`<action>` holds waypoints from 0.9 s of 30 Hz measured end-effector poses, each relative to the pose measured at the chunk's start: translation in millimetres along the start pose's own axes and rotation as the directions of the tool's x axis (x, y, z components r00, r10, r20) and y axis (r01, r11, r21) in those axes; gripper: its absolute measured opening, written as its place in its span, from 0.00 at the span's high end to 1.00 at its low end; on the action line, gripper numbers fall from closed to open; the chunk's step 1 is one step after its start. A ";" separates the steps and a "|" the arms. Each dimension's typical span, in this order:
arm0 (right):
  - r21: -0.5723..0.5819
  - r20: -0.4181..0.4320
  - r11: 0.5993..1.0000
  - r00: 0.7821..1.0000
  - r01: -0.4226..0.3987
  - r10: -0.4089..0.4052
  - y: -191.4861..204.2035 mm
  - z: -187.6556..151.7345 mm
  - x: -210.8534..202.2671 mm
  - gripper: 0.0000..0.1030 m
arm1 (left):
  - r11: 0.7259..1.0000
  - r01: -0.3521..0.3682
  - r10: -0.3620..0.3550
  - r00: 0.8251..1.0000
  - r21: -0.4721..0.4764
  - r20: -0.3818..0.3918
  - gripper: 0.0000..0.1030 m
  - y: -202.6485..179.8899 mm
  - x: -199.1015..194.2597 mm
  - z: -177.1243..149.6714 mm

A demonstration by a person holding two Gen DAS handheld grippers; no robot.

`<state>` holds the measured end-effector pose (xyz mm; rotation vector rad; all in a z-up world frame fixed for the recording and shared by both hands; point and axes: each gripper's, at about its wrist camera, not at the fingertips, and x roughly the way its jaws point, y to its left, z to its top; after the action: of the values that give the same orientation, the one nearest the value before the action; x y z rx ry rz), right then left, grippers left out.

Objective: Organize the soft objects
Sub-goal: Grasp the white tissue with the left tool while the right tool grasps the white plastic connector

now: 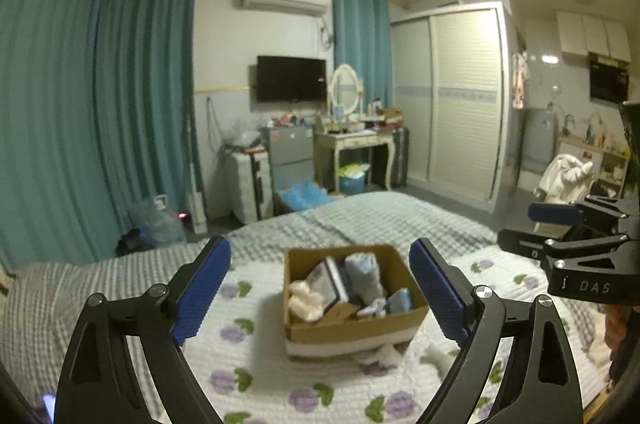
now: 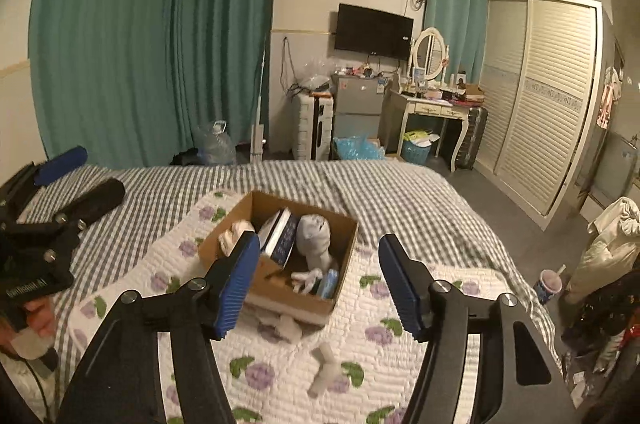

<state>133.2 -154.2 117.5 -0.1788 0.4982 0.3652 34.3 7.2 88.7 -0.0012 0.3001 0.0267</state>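
Item: cardboard box (image 2: 280, 256), open-topped, standing on the flowered quilt (image 2: 384, 356) that lies over the checked bedspread (image 2: 400, 191); taken here as the reference for all places. Nearest the viewer, on the quilt in front of the box: one pale rolled sock (image 2: 324, 370), loose, not yet packed; a second pale soft piece (image 2: 286, 324) lies touching the box's near wall, possibly tucked partly beneath it, though blur makes this uncertain. Inside the box: a white bundle (image 2: 236, 234) at its left, dark-covered books (image 2: 282, 236) upright in the middle, a grey rolled garment (image 2: 314, 232) to their right, small white and light-blue pieces (image 2: 328, 282) at the near right corner. Judged status: mostly filled, with at least one sock outstanding. Left gripper (image 1: 320, 294): held above and before the box, tilted slightly down, fingers spread wide, nothing between them. Right gripper (image 2: 318, 280): beside it to the right, angled down more steeply, fingers parted moderately, likewise empty. Beyond the box: bare bedspread only.
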 end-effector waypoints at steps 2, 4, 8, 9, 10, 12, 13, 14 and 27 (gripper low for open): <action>-0.008 -0.018 1.000 1.000 -0.008 0.008 3.5 -11.5 2.0 0.40 | 1.000 -0.016 0.016 1.000 -0.006 -0.009 0.10 -0.7 -3.1 -9.3; -0.022 -0.038 1.000 0.999 -0.014 0.013 7.2 -27.4 7.5 0.40 | 1.000 -0.028 0.028 0.999 -0.011 -0.030 0.10 -1.7 -2.4 -21.9; -0.031 -0.087 0.999 0.996 -0.031 0.028 11.5 -56.1 27.9 0.40 | 0.998 -0.052 0.048 0.994 -0.046 -0.097 0.10 -1.6 11.6 -53.9; -0.027 -0.104 0.999 0.994 -0.035 0.032 11.2 -63.3 36.1 0.40 | 0.997 -0.050 0.044 0.993 -0.055 -0.111 0.10 -3.2 13.9 -62.3; -0.021 -0.119 0.999 0.992 -0.039 0.036 10.3 -69.7 43.8 0.40 | 0.997 -0.042 0.033 0.991 -0.070 -0.133 0.10 -3.0 22.3 -72.1; -0.014 -0.154 0.999 0.987 -0.044 0.041 7.4 -84.3 60.8 0.40 | 0.996 -0.042 0.026 0.984 -0.082 -0.178 0.10 -5.2 35.4 -89.1; -0.012 -0.168 0.999 0.985 -0.041 0.039 6.2 -91.9 69.0 0.40 | 0.995 -0.049 0.031 0.978 -0.083 -0.205 0.10 -6.5 43.3 -98.5; -0.010 -0.184 0.999 0.982 -0.039 0.037 4.3 -100.5 78.1 0.40 | 0.995 -0.055 0.034 0.972 -0.083 -0.234 0.10 -8.1 54.1 -107.4; 0.048 -0.474 0.997 0.877 -0.055 0.071 -16.3 -182.5 181.5 0.53 | 0.998 -0.047 0.021 0.907 -0.052 -0.421 0.10 -32.0 107.5 -186.8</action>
<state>208.5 -161.8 -129.0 -0.2217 1.0007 0.3766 82.6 -23.0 -121.7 -0.0632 0.7334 0.0707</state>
